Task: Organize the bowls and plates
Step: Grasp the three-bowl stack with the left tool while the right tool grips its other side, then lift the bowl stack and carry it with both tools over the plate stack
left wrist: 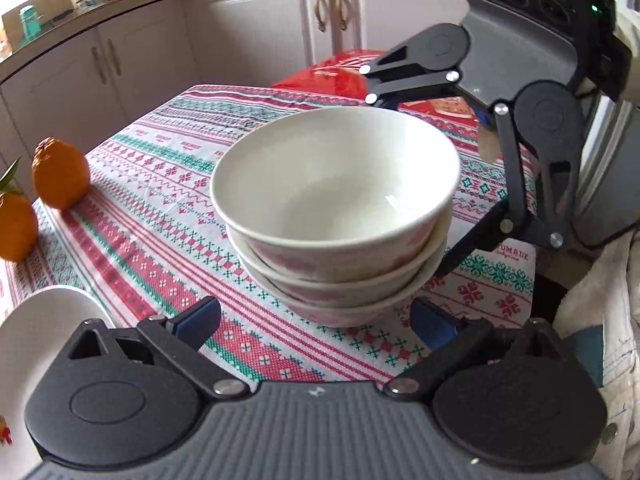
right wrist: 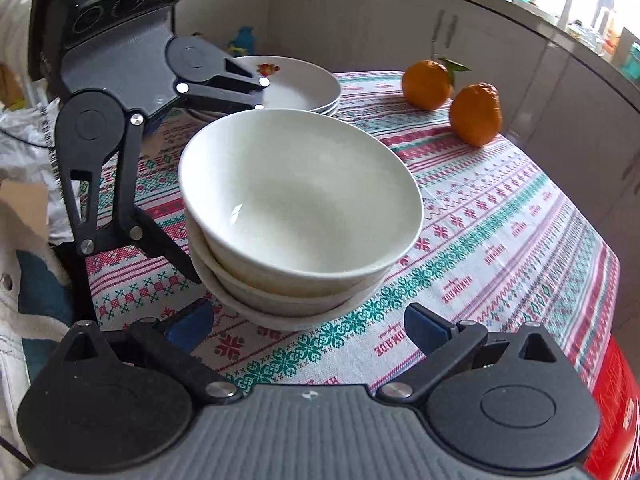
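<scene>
Standing near the middle of the bench (left wrist: 132, 216) on its patterned tablecloth (right wrist: 500, 248): a stack of three white bowls (left wrist: 336, 208), nested and upright. Flanking that stack from opposite sides, left gripper (left wrist: 316, 318) and right gripper (right wrist: 308, 322), fingers of both spread wide, touching nothing, blue pads (left wrist: 200, 316) just short of the bottom bowl. Sitting behind, a stack of white plates (right wrist: 304, 84); near them, well clear of the bowls, two oranges (right wrist: 476, 114).
</scene>
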`<state>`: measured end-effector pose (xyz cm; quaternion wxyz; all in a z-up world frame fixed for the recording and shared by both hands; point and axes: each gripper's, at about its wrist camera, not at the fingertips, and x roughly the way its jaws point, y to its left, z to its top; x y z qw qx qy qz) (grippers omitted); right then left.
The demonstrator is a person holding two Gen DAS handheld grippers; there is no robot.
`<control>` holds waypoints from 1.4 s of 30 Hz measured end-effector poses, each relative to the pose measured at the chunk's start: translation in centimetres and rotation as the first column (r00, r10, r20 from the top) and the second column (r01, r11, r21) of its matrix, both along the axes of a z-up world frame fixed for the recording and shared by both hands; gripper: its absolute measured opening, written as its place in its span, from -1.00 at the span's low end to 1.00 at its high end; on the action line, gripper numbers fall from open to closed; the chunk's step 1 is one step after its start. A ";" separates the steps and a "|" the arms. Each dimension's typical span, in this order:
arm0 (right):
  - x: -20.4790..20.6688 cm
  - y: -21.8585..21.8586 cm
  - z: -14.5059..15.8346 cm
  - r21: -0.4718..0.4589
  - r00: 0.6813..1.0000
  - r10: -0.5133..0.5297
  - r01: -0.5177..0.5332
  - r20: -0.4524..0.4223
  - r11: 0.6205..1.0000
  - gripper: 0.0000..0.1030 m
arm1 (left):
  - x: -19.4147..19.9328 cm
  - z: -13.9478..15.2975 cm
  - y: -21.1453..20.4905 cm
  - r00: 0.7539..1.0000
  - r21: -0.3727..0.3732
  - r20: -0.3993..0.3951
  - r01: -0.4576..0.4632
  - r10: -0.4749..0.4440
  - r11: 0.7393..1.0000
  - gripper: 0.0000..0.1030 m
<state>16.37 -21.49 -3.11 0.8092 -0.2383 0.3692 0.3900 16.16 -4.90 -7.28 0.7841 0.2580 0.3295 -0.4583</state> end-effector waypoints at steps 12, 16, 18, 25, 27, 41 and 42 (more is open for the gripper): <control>1.9 0.7 0.1 0.007 0.991 0.116 -0.116 -0.070 0.993 0.82 | 1.3 0.5 -1.1 0.989 0.020 -0.060 0.138 -0.136 0.990 0.78; 1.8 0.7 0.3 0.010 0.988 0.131 -0.131 -0.083 0.991 0.77 | 1.9 0.7 -1.1 0.984 0.026 -0.083 0.163 -0.160 0.986 0.76; 1.8 0.9 0.3 0.008 0.987 0.140 -0.139 -0.083 0.990 0.76 | 2.0 0.9 -1.1 0.981 0.025 -0.090 0.176 -0.173 0.984 0.75; 2.1 0.9 0.3 0.011 0.983 0.153 -0.153 -0.099 0.988 0.74 | 2.6 1.0 -1.1 0.973 0.021 -0.114 0.202 -0.198 0.979 0.74; 2.3 0.9 0.3 0.008 0.983 0.155 -0.155 -0.099 0.988 0.73 | 2.7 1.0 -1.1 0.972 0.018 -0.119 0.208 -0.205 0.978 0.73; 2.1 1.3 0.9 0.004 0.982 0.145 -0.146 -0.120 0.989 0.72 | 2.5 1.3 -0.9 0.968 0.006 -0.126 0.220 -0.217 0.975 0.68; 2.1 1.5 1.1 0.000 0.982 0.147 -0.148 -0.117 0.989 0.72 | 2.5 1.4 -0.7 0.969 0.005 -0.124 0.218 -0.216 0.976 0.68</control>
